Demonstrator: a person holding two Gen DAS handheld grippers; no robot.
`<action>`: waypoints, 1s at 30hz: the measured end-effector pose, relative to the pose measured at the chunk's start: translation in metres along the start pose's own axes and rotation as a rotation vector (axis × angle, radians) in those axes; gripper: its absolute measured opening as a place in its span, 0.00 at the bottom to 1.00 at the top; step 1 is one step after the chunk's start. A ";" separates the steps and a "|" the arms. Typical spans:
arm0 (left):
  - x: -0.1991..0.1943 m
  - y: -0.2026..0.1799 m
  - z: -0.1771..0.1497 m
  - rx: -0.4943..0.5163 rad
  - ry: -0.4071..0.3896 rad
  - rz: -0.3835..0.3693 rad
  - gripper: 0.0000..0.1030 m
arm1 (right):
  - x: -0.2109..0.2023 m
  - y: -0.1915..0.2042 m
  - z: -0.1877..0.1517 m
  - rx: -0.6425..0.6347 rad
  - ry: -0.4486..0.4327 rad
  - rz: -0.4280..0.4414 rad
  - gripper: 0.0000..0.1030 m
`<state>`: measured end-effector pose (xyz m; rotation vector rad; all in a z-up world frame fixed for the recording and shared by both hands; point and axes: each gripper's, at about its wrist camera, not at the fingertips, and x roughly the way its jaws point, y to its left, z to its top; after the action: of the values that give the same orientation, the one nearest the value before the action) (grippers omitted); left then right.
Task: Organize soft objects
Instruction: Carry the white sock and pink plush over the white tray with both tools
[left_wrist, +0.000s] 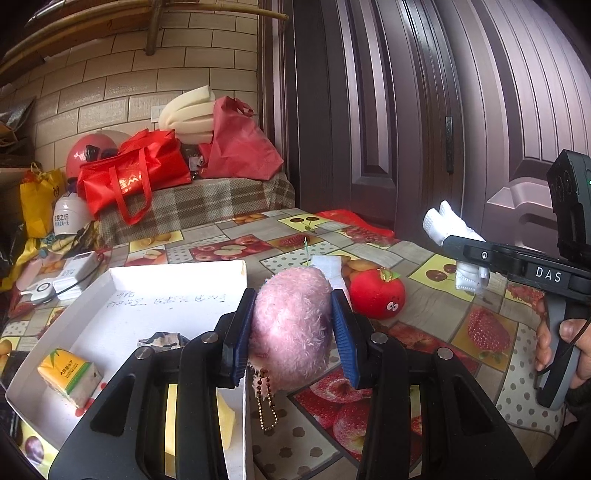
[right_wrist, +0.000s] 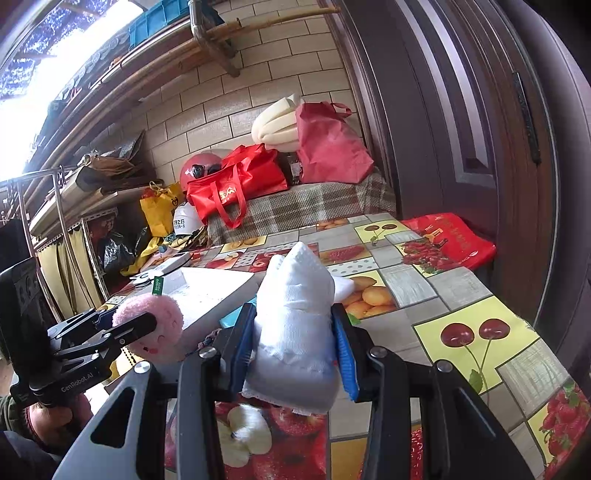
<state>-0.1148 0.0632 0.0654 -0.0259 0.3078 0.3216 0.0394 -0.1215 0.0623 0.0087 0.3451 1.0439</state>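
Both hand-held grippers loaded.
Left hand-held gripper (left_wrist: 291, 328) clamps pink plush toy (left_wrist: 291, 325), right hand-held gripper (right_wrist: 293, 343) clamps white sock (right_wrist: 295, 325); fruit-print desk (right_wrist: 461, 295), frame centre.

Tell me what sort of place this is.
Probably a cluttered home entryway or storage corner: a fruit-print tablecloth covers the table, red shopping bags sit piled against the tiled wall, beside a dark wooden door.

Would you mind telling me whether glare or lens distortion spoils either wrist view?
Right wrist view: blown-out skylight glare fills the upper left corner, yet the white plush stays sharp; left wrist view: even light, no glare, pink plush crisp; both views: fisheye bends the door and darkens the corners.
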 end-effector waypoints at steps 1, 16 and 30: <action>-0.001 0.001 0.000 0.002 -0.001 0.003 0.38 | 0.001 0.001 0.000 -0.002 0.000 0.001 0.39; -0.009 0.027 -0.006 -0.043 -0.011 0.054 0.38 | 0.014 0.033 -0.004 -0.073 0.026 0.034 0.39; -0.016 0.076 -0.011 -0.114 -0.010 0.174 0.38 | 0.050 0.059 -0.010 -0.085 0.086 0.122 0.39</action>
<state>-0.1564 0.1301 0.0618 -0.1098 0.2818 0.5112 0.0095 -0.0502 0.0490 -0.0923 0.3815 1.1817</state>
